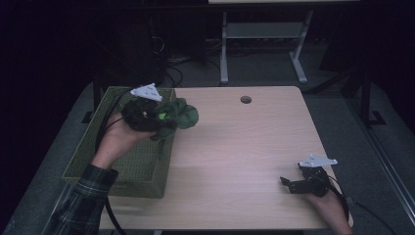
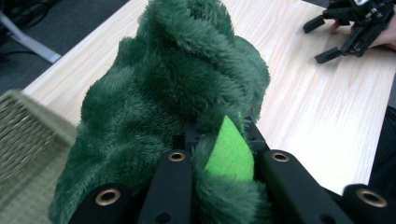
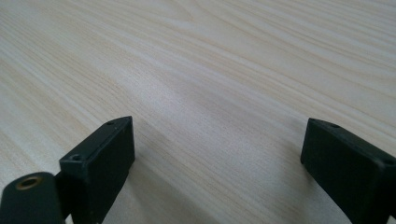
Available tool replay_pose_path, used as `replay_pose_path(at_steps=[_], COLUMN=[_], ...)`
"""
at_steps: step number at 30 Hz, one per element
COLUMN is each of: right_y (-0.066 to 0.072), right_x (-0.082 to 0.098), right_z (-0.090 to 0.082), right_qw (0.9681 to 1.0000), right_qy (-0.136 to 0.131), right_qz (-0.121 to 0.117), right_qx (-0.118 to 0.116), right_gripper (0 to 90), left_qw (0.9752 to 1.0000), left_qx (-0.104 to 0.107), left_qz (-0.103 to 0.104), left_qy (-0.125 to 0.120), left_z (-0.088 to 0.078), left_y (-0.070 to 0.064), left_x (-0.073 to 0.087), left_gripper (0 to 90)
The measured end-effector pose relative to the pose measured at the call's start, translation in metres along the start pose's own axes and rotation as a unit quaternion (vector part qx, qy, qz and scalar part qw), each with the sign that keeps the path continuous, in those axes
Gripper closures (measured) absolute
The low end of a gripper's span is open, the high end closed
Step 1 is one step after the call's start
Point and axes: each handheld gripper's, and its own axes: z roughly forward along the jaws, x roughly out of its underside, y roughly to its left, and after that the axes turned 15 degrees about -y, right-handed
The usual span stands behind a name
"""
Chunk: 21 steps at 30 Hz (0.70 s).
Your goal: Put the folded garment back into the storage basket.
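Although it hangs in a loose bundle, the green plush toy looks light and thoroughly soft, so it should squash and drape rather than resist a grip. At the left of the high view a woven basket sits on the left edge of the worktop, and the left tongs hold the toy in the air above the basket's far right corner, part of it out over the bare wood. In the left gripper view the toy bulges up between and around the two black jaws, which are closed on a fold of its deep pile beside a bright lime-green felt piece. That pile probably gives decent friction, but a pinch on fur alone could slip or stretch, so a bite deep into the bunched body, as here, seems the safest hold; the thin felt piece looks like a poor handle. Nothing about it seems fragile, and a drop into the basket should do no harm. Further right, the right tongs rest low on the worktop near its front right corner, and in the right gripper view their jaws stand wide apart with nothing between them over bare wood grain. No brand, label or readable writing shows on the toy, the basket or the tongs.
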Motion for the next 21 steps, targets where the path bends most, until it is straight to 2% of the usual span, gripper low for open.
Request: replay_pose_path(at_steps=[9, 15, 21], right_y=[0.0, 0.0, 0.0], right_x=[0.0, 0.0, 0.0], right_z=[0.0, 0.0, 0.0], right_qw=[1.0, 1.0, 1.0], right_qy=[0.0, 0.0, 0.0], right_qz=[0.0, 0.001, 0.001], right_qx=[0.001, 0.002, 0.003], right_gripper=[9.5, 9.5, 9.5], left_qw=[0.9992, 0.997, 0.9944], left_qx=[-0.03, -0.058, -0.077], left_qz=[-0.025, -0.05, -0.072], left_qy=[-0.007, -0.01, -0.005], left_z=[-0.023, -0.04, -0.045], left_y=[0.017, 0.033, 0.046], left_x=[0.019, 0.04, 0.065], left_gripper=[79.1, 79.1, 79.1])
